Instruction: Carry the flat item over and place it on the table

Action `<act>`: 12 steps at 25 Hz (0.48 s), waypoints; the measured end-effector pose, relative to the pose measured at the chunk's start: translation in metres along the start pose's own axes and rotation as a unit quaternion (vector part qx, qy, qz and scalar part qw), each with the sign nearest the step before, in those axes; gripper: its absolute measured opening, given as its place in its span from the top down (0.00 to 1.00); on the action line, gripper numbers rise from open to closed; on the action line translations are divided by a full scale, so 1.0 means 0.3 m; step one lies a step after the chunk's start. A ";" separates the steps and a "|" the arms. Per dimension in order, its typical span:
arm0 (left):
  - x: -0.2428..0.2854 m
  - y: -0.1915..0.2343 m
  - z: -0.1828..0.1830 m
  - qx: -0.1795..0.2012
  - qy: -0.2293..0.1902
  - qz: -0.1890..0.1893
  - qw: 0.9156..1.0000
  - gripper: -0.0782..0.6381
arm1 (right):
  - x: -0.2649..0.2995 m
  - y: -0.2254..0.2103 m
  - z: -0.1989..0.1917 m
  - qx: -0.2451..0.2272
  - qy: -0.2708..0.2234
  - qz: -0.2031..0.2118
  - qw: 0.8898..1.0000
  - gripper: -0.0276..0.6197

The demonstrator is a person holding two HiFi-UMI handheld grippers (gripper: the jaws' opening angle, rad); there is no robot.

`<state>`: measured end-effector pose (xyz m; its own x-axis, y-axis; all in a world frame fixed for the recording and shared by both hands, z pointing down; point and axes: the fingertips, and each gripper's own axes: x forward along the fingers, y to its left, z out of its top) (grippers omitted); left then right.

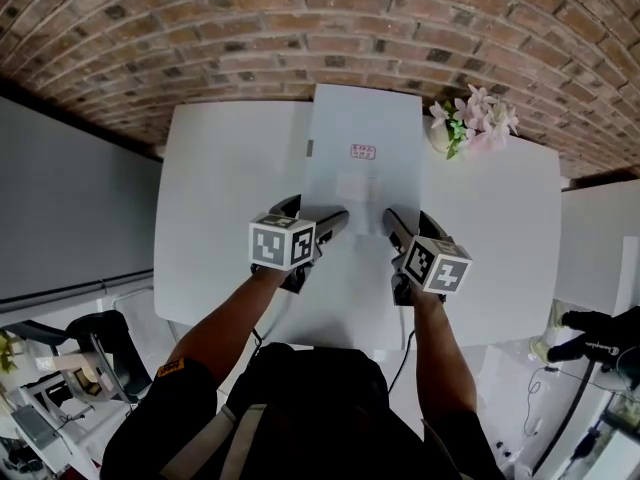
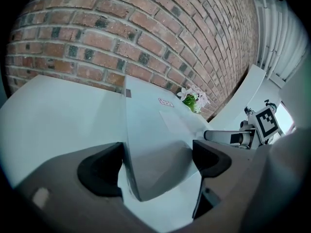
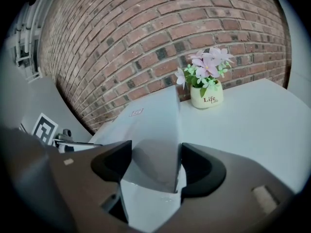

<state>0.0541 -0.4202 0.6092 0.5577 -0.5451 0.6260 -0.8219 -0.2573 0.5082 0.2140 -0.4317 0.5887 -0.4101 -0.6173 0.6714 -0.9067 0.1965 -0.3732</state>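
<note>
Flat white sheet with a red label (image 1: 362,118) is held just over the white table (image 1: 220,188), its near corners clamped by the left gripper (image 1: 335,220) and right gripper (image 1: 392,222); carrying looks basically done, only setting down and letting go is left

The head view looked steeply down from above the person's shoulders onto the white worktop (image 1: 215,168), with the brick wall (image 1: 300,28) along its top edge. The left gripper view rode low on the left tool (image 1: 318,213), close to the surface, facing the wall and angled right. The right gripper view, on the right tool (image 1: 405,220), angled left. All three shared the flat sheet (image 1: 360,158), flower pot (image 1: 440,140) and wall.
</note>
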 end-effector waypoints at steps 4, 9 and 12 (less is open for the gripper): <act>0.018 0.006 -0.002 0.001 0.002 -0.002 1.000 0.24 | 0.012 -0.012 -0.003 -0.002 0.003 -0.003 1.000 0.45; 0.034 0.017 -0.015 -0.001 0.006 -0.003 1.000 0.24 | 0.028 -0.022 -0.017 0.000 0.007 -0.006 1.000 0.46; 0.042 0.019 -0.018 -0.001 0.005 -0.004 1.000 0.24 | 0.033 -0.030 -0.024 0.004 0.010 -0.006 1.000 0.46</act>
<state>0.0570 -0.4242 0.6231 0.5652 -0.5349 0.6280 -0.8174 -0.2598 0.5142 0.2175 -0.4340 0.6032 -0.4018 -0.6038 0.6885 -0.9105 0.1835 -0.3705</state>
